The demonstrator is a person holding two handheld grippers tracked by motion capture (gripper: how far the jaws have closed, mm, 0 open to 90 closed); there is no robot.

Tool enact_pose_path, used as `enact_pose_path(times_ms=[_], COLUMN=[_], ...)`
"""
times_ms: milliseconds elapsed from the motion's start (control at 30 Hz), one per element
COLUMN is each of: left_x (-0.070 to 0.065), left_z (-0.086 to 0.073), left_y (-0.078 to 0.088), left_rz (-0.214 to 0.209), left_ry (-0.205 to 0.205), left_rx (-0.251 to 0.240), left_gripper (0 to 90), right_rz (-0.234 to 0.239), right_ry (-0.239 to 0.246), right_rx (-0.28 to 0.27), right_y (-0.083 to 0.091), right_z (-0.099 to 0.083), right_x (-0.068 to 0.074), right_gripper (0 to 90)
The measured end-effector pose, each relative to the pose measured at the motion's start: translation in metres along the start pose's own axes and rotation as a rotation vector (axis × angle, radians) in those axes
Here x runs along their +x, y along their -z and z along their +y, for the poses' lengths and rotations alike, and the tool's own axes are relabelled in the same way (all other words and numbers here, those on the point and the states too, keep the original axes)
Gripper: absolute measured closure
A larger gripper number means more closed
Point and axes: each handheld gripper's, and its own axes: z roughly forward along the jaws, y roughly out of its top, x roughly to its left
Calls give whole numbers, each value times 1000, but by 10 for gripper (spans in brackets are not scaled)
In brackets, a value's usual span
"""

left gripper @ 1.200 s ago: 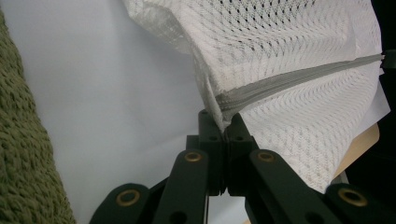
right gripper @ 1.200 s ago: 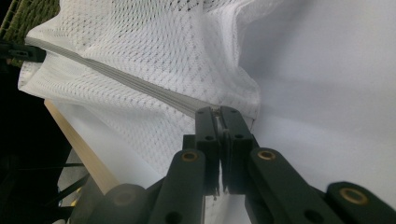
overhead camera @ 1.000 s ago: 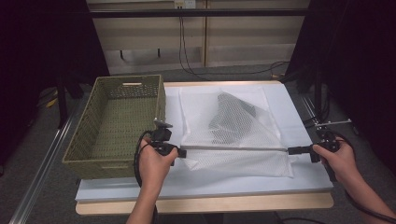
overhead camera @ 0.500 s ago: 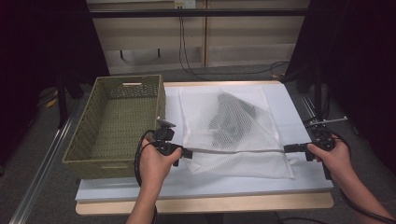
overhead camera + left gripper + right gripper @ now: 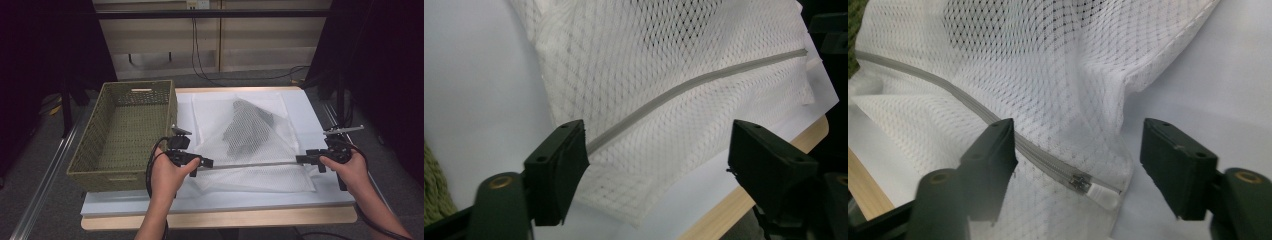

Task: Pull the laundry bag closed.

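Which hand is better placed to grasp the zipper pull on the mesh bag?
Right. The zipper pull lies between the right gripper open jaws; the left gripper sits at the zipper's other end.

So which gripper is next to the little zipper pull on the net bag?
The right gripper. The zipper pull lies between its open jaws; the left gripper has just the plain grey zipper line.

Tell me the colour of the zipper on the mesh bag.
Grey. The zipper runs across the white mesh bag, clearest in the right gripper view.
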Motion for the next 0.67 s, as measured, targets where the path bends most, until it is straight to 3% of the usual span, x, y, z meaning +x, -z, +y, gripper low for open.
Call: enact_pose_path(times_ms=[167,267,367,567,667], left_x=[3,2,-1,-2,0], left_z=[1,1,2,3,3], left_y=[-4,-11,-17,-20,-21], left_rz=[18,51,49,54,61], left_ry=[-20,-61,-80,-94,-98], left_rx=[-13,-20,-9,-28,-28], left_gripper=[174,115,96,71,72], right_rz=[-5,-12,-19,-41,-38], right_ry=[18,20,28,55,47], right_rx=[-8,-31,-37,-40,-41], right_y=[-1,-2,-1,0,0], right_z=[-2,-3,-6,-7,-8], right_x=[0,-2,-3,-4,-4], right_gripper=[264,241,236,226,221])
